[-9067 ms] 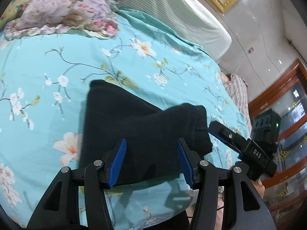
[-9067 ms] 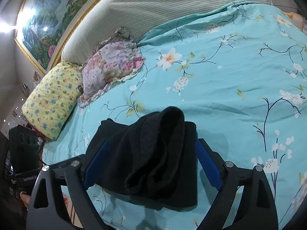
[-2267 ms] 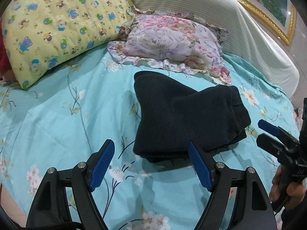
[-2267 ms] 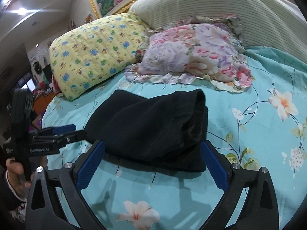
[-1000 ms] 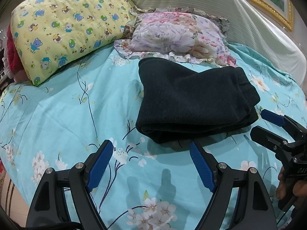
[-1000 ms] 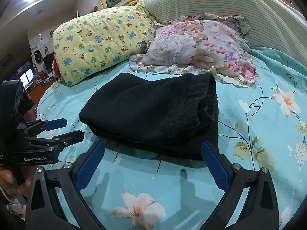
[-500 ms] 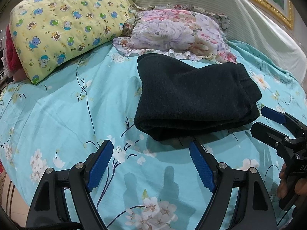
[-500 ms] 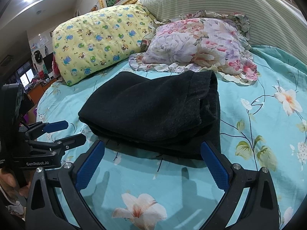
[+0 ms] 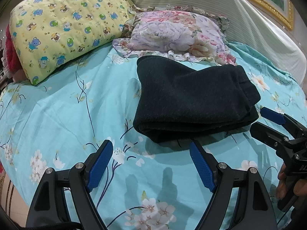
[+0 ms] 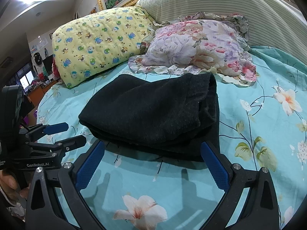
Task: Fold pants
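- Lying folded on the bed (image 9: 57, 103), the pants (image 9: 191, 99) sit just in front of the floral pillow (image 9: 172, 36).
- Left gripper (image 9: 151, 161) and right gripper (image 10: 151, 159) are held wide, empty, clear of the cloth.
- Fabric is judged thick, soft, limp, not slippery; layers are likely to slide apart.
- Grip is best taken at the near folded edge, all layers pinched together.

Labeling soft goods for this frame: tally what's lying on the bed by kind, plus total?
Pillows: 2, one yellow pillow and one floral pillow
Folded black pants: 1
Total: 3, all on the teal sheet. Both tongs are open and hold nothing.
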